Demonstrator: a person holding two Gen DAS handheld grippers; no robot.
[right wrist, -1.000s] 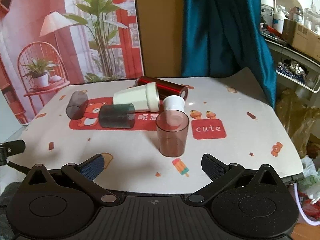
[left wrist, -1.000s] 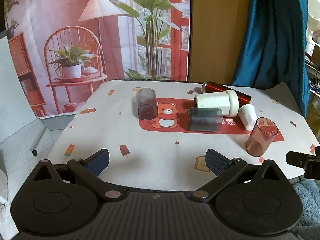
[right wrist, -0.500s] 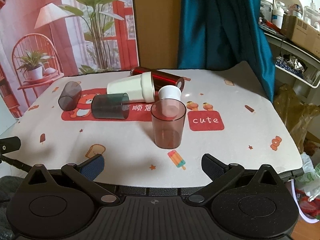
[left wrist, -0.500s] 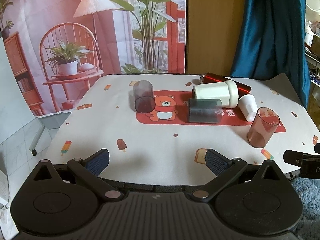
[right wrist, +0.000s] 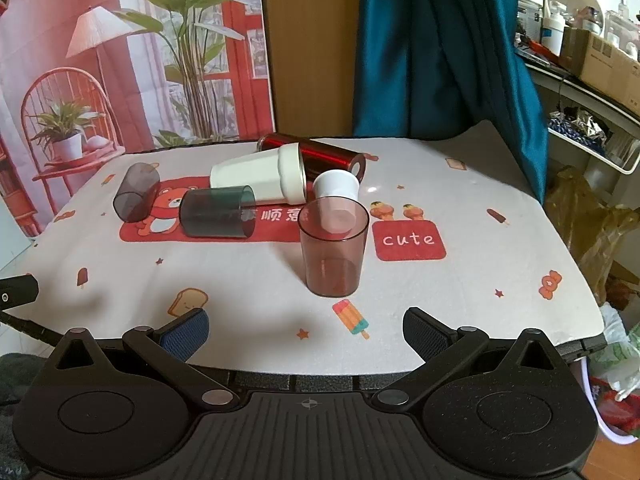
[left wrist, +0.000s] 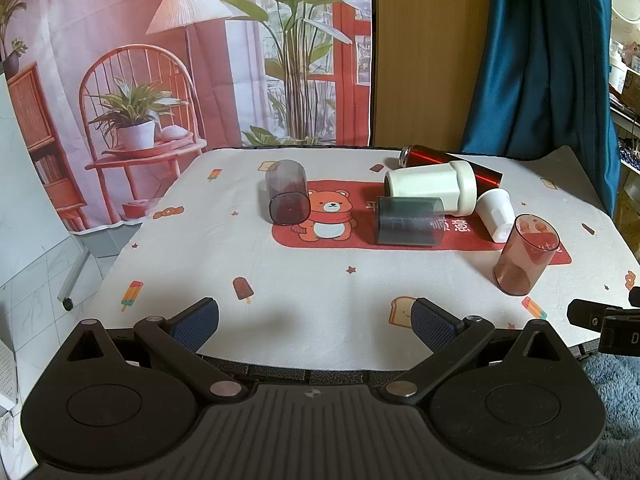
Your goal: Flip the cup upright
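A clear red cup stands upright on the table mat, straight ahead of my right gripper, which is open and empty at the near edge. It shows at the right in the left wrist view. A grey cup and a dark green cup lie on their sides on the red bear print. A large white cup, a small white cup and a red metal bottle lie behind. My left gripper is open and empty near the front edge.
The printed mat covers the table. A room-scene backdrop and a blue curtain hang behind. Shelves with boxes stand at the right. The right gripper's body shows at the right edge of the left wrist view.
Both grippers have drawn back and down from the table a little, so the cups sit higher and farther in view. No cup has moved.
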